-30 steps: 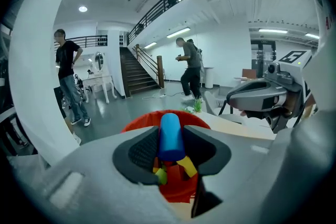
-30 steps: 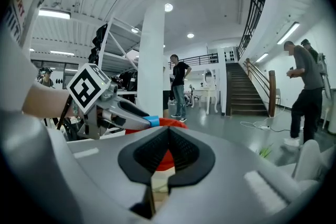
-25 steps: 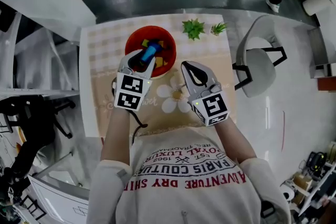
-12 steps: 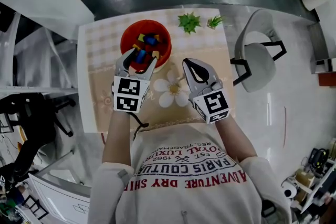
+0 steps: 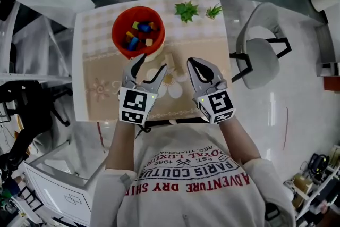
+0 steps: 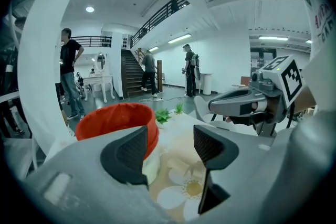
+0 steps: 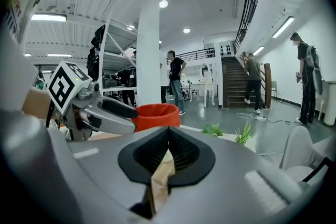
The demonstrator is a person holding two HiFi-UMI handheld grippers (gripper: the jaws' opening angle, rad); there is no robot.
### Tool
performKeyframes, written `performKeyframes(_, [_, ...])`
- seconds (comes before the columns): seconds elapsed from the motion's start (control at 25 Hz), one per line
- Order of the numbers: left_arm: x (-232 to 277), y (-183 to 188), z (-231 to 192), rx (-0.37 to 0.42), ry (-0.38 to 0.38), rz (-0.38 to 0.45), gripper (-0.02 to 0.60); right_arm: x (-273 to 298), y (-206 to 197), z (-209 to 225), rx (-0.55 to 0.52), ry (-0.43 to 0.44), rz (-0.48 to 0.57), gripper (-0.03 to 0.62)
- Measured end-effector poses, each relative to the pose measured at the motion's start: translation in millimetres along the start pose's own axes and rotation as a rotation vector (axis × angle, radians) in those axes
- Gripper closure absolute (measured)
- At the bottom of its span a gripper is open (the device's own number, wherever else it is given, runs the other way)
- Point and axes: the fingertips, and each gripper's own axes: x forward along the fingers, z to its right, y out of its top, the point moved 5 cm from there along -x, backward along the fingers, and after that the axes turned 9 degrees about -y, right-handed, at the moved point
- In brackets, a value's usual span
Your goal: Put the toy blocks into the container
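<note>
Tongs we logged: left gripper (image 5: pixel 151 63) newly spread, nothing between; right gripper (image 5: pixel 192 62) pressed together; toy blocks (image 5: pixel 139 33) in container (image 5: pixel 119 25).

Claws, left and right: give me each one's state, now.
Left claw: open, jaws have just been opening, nothing between them.
Right claw: shut, holding nothing.

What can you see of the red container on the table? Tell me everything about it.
The red container is round, open-topped and orange-red, and looks like plastic. It stands upright on the checked tablecloth at the table's far left part. Inside lies a loose heap of small toy blocks, blue, yellow and red among them, well below its rim. The left gripper view shows a pale band under its red wall. Only the cloth and the blocks touch it.
</note>
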Motion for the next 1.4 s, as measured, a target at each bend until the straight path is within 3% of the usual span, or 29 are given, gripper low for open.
performKeyframes(0.28, [27.5, -40.5, 51.5, 0.003, -0.128, -0.097, 0.299, -10.9, -22.8, 13.3, 0.015, 0.024, -0.041, 0.592])
performKeyframes(0.64, [73.7, -110.9, 70.5, 0.015, -0.266, -0.3, 0.301, -9.6, -50.7, 25.0, 0.055, 0.004, -0.094, 0.592])
performKeyframes(1.04, [102.5, -142.7, 65.1, 0.021, -0.333, -0.391, 0.306, -1.8, -73.5, 33.9, 0.099, -0.023, -0.139, 0.592])
performKeyframes(1.16, [108.4, -148.2, 64.7, 0.028, -0.344, -0.408, 0.33, -0.3, -79.8, 36.8, 0.108, -0.033, -0.153, 0.592])
performKeyframes(1.32, [112.8, -152.8, 60.7, 0.029, -0.318, -0.404, 0.425, -1.2, -85.6, 39.7, 0.12, -0.047, -0.165, 0.592])
performKeyframes(1.4, [113.3, -153.8, 60.0, 0.024, -0.322, -0.397, 0.425, -2.3, -88.2, 40.6, 0.123, -0.052, -0.169, 0.592])
